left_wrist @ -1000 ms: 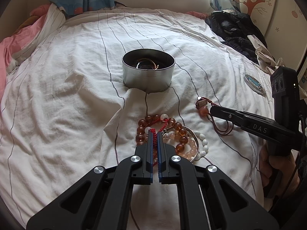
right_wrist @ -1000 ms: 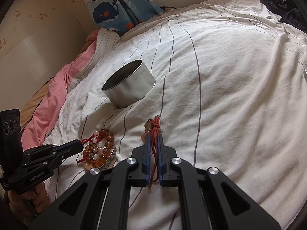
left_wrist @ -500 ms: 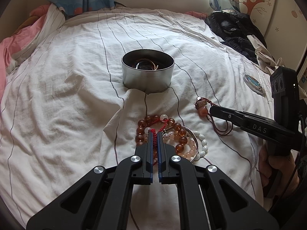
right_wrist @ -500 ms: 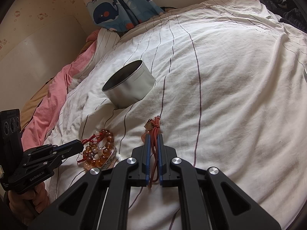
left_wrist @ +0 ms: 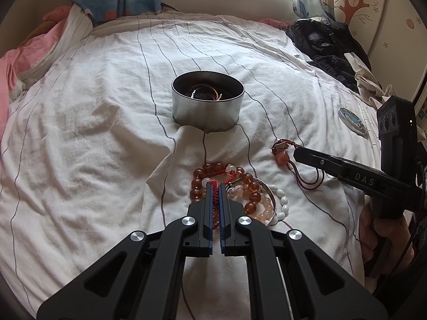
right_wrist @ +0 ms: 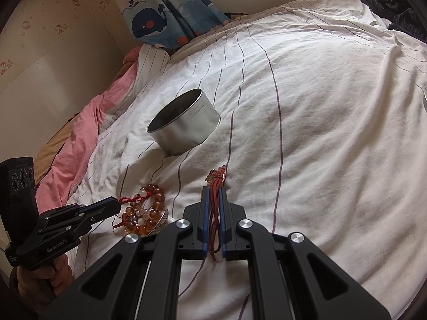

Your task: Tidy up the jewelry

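A round metal tin stands on the white striped bedsheet, with dark bracelets inside; it also shows in the right wrist view. A pile of amber and white bead bracelets lies in front of it. My left gripper is shut on the red braided cord of one bracelet in that pile. My right gripper is shut on a brown cord necklace whose pendant rests on the sheet.
A round tin lid lies at the right of the bed. Dark clothes are heaped at the far right. A pink blanket and a whale-print curtain lie at the left and back.
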`<state>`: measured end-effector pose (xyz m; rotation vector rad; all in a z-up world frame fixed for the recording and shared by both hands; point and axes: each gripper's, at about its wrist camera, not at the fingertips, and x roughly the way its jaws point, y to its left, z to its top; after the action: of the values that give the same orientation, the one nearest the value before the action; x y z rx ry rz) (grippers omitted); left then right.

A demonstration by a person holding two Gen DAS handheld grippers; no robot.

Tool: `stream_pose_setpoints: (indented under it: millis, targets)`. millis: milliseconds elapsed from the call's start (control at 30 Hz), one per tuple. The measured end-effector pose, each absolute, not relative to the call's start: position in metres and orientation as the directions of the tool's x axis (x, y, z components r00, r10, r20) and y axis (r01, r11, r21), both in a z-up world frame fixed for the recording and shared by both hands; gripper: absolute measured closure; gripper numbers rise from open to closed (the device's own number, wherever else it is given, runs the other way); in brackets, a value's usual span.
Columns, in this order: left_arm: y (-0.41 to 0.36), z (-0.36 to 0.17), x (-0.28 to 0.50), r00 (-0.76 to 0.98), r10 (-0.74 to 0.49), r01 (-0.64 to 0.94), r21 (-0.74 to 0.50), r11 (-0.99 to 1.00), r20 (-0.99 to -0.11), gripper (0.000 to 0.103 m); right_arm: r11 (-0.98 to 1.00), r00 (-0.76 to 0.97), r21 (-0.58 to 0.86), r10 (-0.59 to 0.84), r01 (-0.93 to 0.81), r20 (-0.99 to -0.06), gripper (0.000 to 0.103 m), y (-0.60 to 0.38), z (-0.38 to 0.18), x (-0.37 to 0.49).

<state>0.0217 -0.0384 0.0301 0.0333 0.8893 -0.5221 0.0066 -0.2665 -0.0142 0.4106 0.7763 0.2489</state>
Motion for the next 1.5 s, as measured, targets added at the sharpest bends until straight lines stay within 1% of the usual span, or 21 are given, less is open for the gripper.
stream_pose_setpoints:
  millis: [267, 467, 700, 767, 800, 833, 867, 900, 933, 967, 1033, 1100, 1200, 1300, 1367, 1400, 1433, 1467, 1500]
  targets:
    - [-0.036, 0.034, 0.021, 0.526, -0.426, 0.446, -0.188, 0.875, -0.736, 0.099, 0.874, 0.717, 0.473, 0.400, -0.111, -0.571, 0.095, -0.264, -0.005, 0.001]
    - [-0.040, 0.032, 0.020, 0.521, -0.417, 0.456, -0.170, 0.874, -0.745, 0.099, 0.876, 0.712, 0.469, 0.402, -0.116, -0.575, 0.095, -0.262, -0.005, 0.002]
    - [-0.039, 0.032, 0.018, 0.513, -0.403, 0.462, -0.152, 0.874, -0.758, 0.099, 0.891, 0.699, 0.440, 0.386, -0.114, -0.602, 0.094, -0.258, -0.006, 0.003]
    - [-0.038, 0.032, 0.018, 0.509, -0.404, 0.463, -0.153, 0.873, -0.760, 0.098, 0.897, 0.696, 0.428, 0.375, -0.107, -0.612, 0.089, -0.256, -0.006, 0.004]
    - [-0.038, 0.031, 0.018, 0.501, -0.407, 0.468, -0.157, 0.870, -0.764, 0.096, 0.901, 0.693, 0.422, 0.368, -0.101, -0.619, 0.078, -0.257, -0.007, 0.003]
    - [-0.038, 0.031, 0.018, 0.497, -0.407, 0.471, -0.156, 0.868, -0.766, 0.090, 0.906, 0.690, 0.413, 0.359, -0.095, -0.628, 0.069, -0.256, -0.008, 0.003]
    - [-0.038, 0.030, 0.017, 0.495, -0.404, 0.471, -0.153, 0.869, -0.770, 0.085, 0.911, 0.689, 0.401, 0.349, -0.092, -0.635, 0.067, -0.255, -0.008, 0.003]
    - [-0.039, 0.029, 0.017, 0.494, -0.399, 0.472, -0.146, 0.869, -0.773, 0.077, 0.919, 0.686, 0.385, 0.337, -0.089, -0.645, 0.064, -0.253, -0.007, 0.003]
    - [-0.040, 0.029, 0.016, 0.496, -0.393, 0.474, -0.138, 0.869, -0.774, 0.072, 0.927, 0.682, 0.365, 0.324, -0.089, -0.655, 0.058, -0.251, -0.007, 0.003]
    - [-0.041, 0.028, 0.016, 0.495, -0.388, 0.478, -0.129, 0.869, -0.778, 0.069, 0.935, 0.679, 0.343, 0.309, -0.089, -0.666, 0.056, -0.248, -0.007, 0.003]
    - [-0.043, 0.026, 0.015, 0.494, -0.373, 0.482, -0.110, 0.869, -0.786, 0.061, 0.952, 0.674, 0.294, 0.272, -0.085, -0.687, 0.049, -0.244, -0.008, 0.003]
    - [-0.046, 0.022, 0.015, 0.487, -0.359, 0.485, -0.095, 0.869, -0.796, 0.059, 0.966, 0.659, 0.246, 0.234, -0.076, -0.715, 0.046, -0.239, -0.011, 0.004]
    - [-0.047, 0.022, 0.014, 0.493, -0.353, 0.485, -0.085, 0.870, -0.795, 0.059, 0.976, 0.642, 0.206, 0.201, -0.068, -0.740, 0.046, -0.236, -0.014, 0.006]
    - [-0.043, 0.024, 0.014, 0.495, -0.361, 0.486, -0.093, 0.869, -0.790, 0.059, 0.984, 0.641, 0.165, 0.170, -0.068, -0.748, 0.042, -0.234, -0.013, 0.004]
    - [-0.045, 0.022, 0.013, 0.488, -0.363, 0.497, -0.090, 0.863, -0.793, 0.059, 0.987, 0.636, 0.141, 0.155, -0.073, -0.756, 0.042, -0.231, -0.013, 0.003]
    - [-0.046, 0.021, 0.013, 0.482, -0.366, 0.503, -0.091, 0.860, -0.797, 0.063, 0.988, 0.633, 0.132, 0.150, -0.076, -0.759, 0.043, -0.230, -0.014, 0.003]
    - [-0.047, 0.020, 0.013, 0.469, -0.376, 0.510, -0.102, 0.854, -0.799, 0.077, 0.989, 0.629, 0.127, 0.149, -0.080, -0.763, 0.046, -0.229, -0.015, 0.004]
    - [-0.048, 0.020, 0.013, 0.461, -0.378, 0.514, -0.105, 0.851, -0.803, 0.082, 0.987, 0.622, 0.132, 0.158, -0.089, -0.767, 0.060, -0.228, -0.016, 0.004]
    - [-0.049, 0.020, 0.012, 0.462, -0.374, 0.519, -0.097, 0.849, -0.804, 0.096, 0.986, 0.615, 0.140, 0.169, -0.095, -0.771, 0.073, -0.228, -0.017, 0.004]
